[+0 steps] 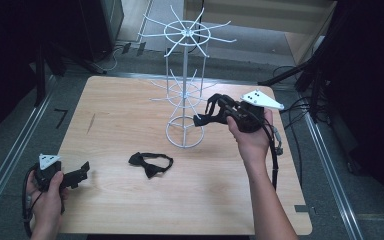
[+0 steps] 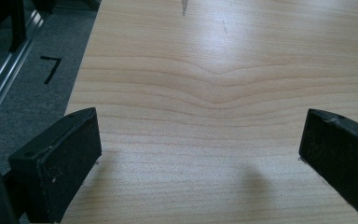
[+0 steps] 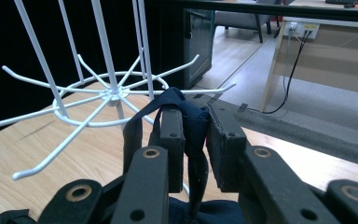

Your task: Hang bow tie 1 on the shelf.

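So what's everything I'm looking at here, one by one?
Table: one, light wood, centre.
Rack: one, white wire, upright at the table's far middle.
Bow tie: one, black, flat on the table in front of the rack.
Dark tie: one, navy, pinched in the right gripper beside the rack's lower hooks.
Left gripper: black, open, resting low at the table's left edge.
Right gripper: black, shut on the dark tie.
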`<action>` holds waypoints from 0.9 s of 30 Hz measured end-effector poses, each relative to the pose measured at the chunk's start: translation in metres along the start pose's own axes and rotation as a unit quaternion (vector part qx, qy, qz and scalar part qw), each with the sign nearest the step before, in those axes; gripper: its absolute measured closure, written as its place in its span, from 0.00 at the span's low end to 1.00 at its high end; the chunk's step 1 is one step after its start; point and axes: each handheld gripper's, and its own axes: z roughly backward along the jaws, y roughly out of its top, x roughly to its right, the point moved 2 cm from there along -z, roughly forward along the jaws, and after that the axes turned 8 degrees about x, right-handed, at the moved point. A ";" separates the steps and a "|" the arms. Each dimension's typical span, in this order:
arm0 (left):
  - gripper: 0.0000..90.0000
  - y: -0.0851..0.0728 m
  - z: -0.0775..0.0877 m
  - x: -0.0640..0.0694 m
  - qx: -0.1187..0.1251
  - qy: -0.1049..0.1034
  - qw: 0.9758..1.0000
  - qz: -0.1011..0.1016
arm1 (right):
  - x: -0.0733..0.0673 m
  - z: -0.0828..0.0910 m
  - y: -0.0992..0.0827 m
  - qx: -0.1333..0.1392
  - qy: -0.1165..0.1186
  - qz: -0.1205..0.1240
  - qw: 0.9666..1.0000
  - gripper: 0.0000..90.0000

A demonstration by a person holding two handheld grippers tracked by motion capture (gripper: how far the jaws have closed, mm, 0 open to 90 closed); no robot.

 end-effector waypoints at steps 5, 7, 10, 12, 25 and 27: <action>0.00 0.000 0.000 -0.001 0.000 0.002 1.000 0.000 | 0.000 0.001 0.000 0.004 -0.001 -0.001 1.000 0.86; 0.00 0.000 0.000 -0.001 0.000 0.002 1.000 0.000 | 0.001 0.002 0.000 0.006 -0.002 -0.002 1.000 0.86; 0.00 0.000 0.000 -0.001 0.001 0.002 1.000 -0.001 | 0.003 0.005 0.000 0.011 -0.006 -0.007 1.000 0.86; 0.00 0.000 0.000 -0.001 0.001 0.002 1.000 -0.001 | 0.005 0.006 -0.001 0.012 -0.007 -0.007 1.000 0.86; 0.00 0.000 0.000 0.000 0.000 0.003 1.000 -0.002 | 0.021 0.014 -0.004 0.009 -0.023 -0.012 1.000 0.86; 0.00 0.000 0.000 0.000 0.000 0.003 1.000 -0.002 | 0.021 0.013 -0.004 0.009 -0.022 -0.010 1.000 0.86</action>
